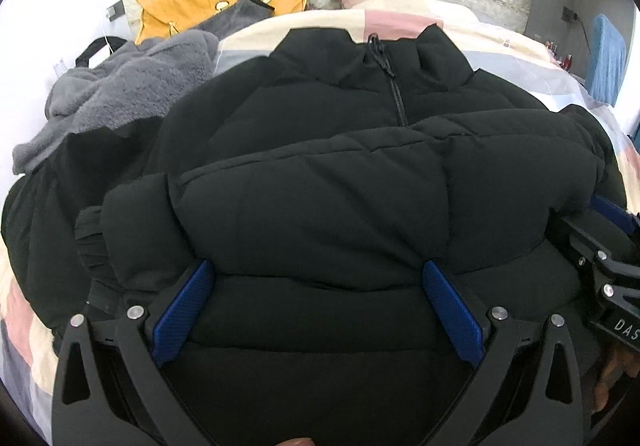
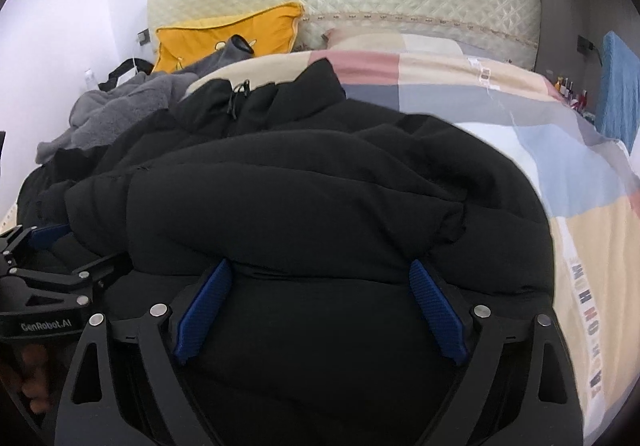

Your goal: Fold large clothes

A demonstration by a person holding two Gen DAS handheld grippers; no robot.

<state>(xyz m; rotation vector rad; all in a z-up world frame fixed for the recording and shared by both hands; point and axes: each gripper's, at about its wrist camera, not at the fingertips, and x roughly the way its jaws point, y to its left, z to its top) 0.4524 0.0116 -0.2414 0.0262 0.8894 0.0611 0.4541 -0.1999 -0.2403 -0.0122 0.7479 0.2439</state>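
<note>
Jacket (image 1: pixel 320 182) lies on the bed (image 2: pixel 540 166), collar and zip away from me, hem end nearest my fingers. A sleeve is laid across the chest, running crosswise just ahead of both sets of tips — tucked in so the body makes a compact block before the next fold, I judge.

Left gripper (image 1: pixel 318 288): fingers spread wide, blue pads (image 1: pixel 184 310) straddling a band of the padded hem. Fabric bulges between them and touches both pads, but the jaws are far apart — no pinch yet.

Right gripper (image 2: pixel 320 286): same posture, wide open, pads (image 2: pixel 438 310) either side of the hem, fabric filling the gap. It sits beside my left, each tool visible at the edge of the other's view.

Both are placed side by side along the near edge, probably to lift the hem evenly and carry it toward the collar. Puffy fill will spring back; a deep bite seems needed.

Grey fleece (image 1: pixel 132 86) heaped beyond the left fingers, touching the jacket's far-left side. Yellow pillow (image 2: pixel 228 34) at the headboard.
</note>
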